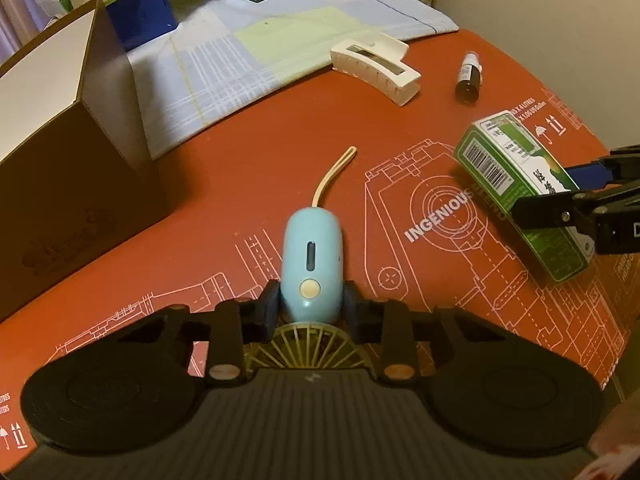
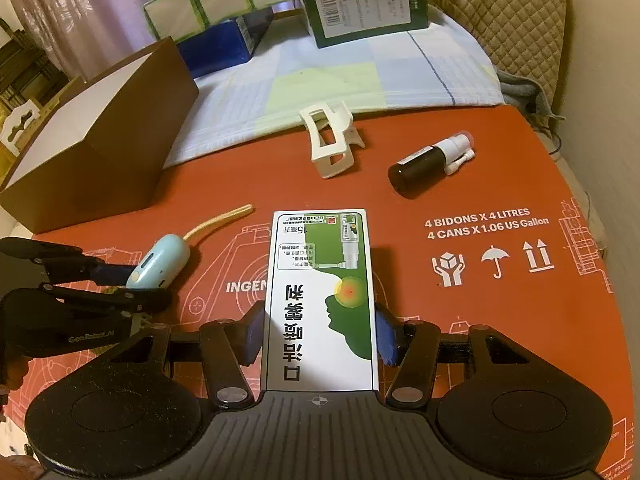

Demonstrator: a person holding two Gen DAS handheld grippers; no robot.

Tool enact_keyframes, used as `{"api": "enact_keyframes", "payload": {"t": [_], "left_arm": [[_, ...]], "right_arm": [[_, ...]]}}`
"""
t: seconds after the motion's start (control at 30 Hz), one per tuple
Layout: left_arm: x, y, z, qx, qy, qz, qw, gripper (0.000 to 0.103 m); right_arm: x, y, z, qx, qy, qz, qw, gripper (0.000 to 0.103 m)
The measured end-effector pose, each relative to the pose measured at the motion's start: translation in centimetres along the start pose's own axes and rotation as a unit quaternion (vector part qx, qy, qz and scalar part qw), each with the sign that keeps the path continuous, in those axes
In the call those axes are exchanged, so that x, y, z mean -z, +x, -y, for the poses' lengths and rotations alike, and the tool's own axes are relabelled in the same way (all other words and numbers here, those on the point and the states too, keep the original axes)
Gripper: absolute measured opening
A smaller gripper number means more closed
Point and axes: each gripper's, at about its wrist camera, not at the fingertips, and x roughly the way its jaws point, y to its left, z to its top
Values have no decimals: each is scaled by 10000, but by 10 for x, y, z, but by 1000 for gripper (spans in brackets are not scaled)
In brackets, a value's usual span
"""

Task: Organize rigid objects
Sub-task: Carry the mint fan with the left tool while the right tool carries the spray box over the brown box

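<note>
Fingers (image 1: 269,307) of left gripper (image 1: 311,312) clamped on pale-blue handheld fan (image 1: 312,268) lying on red printed counter (image 1: 248,184), right gripper (image 2: 320,334) gripping green-and-white carton (image 2: 320,300) resting there.

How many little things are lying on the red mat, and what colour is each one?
Blue: 1, the handheld fan, in the left gripper.
Green and white: 1, the medicine carton, in the right gripper.
White: 1, the hair claw clip.
Dark brown: 1, the spray bottle.
Total: 4
</note>
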Motion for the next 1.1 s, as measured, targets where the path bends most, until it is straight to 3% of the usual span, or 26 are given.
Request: {"api": "enact_keyframes", "payload": {"t": [0.47,1.1], "left_arm": [[6,-37,-17,-15,-552,570,9968,28],[11,-104,-53,-238,-1104,1523,9819,28]], "right_arm": [[-11,-4,-8,-104,-79,132,9998,51],[-41,-8,-49,-455,-555,403,9966,52]]}}
